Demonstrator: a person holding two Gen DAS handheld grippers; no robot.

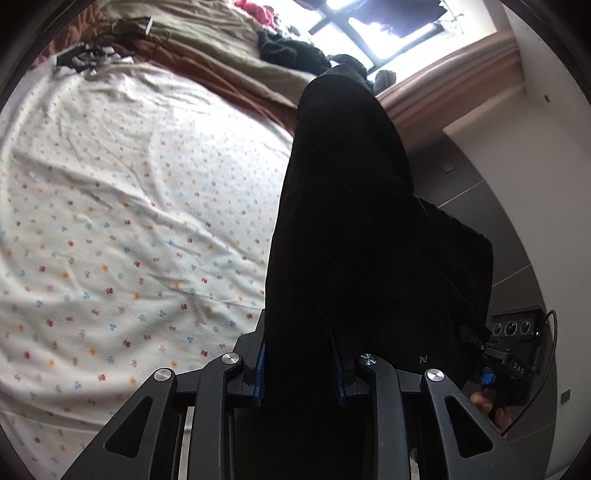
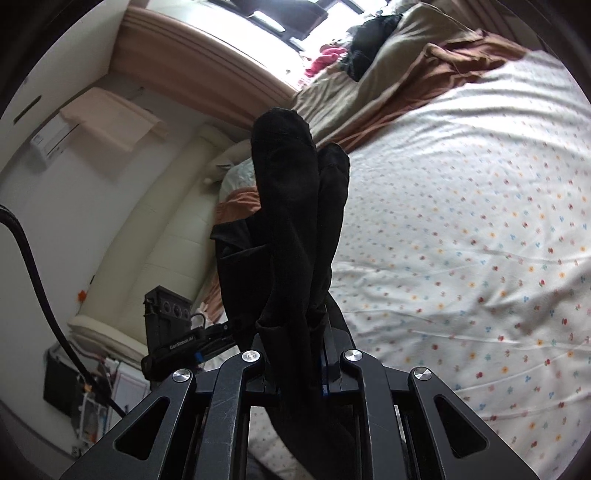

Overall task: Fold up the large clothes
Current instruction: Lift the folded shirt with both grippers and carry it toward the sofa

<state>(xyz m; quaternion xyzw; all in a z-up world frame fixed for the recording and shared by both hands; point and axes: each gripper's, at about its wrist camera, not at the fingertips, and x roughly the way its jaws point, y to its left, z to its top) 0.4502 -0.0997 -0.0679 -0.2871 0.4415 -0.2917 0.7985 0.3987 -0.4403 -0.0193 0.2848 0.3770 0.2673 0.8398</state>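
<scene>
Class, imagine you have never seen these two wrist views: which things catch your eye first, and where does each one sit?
First comes the black garment, rising dark up the middle of both views, pinched by the left gripper and the right gripper. Behind it spreads the white flowered bedsheet, filling the bed. At the far end a bright window glares above rumpled brown and beige bedding.
</scene>
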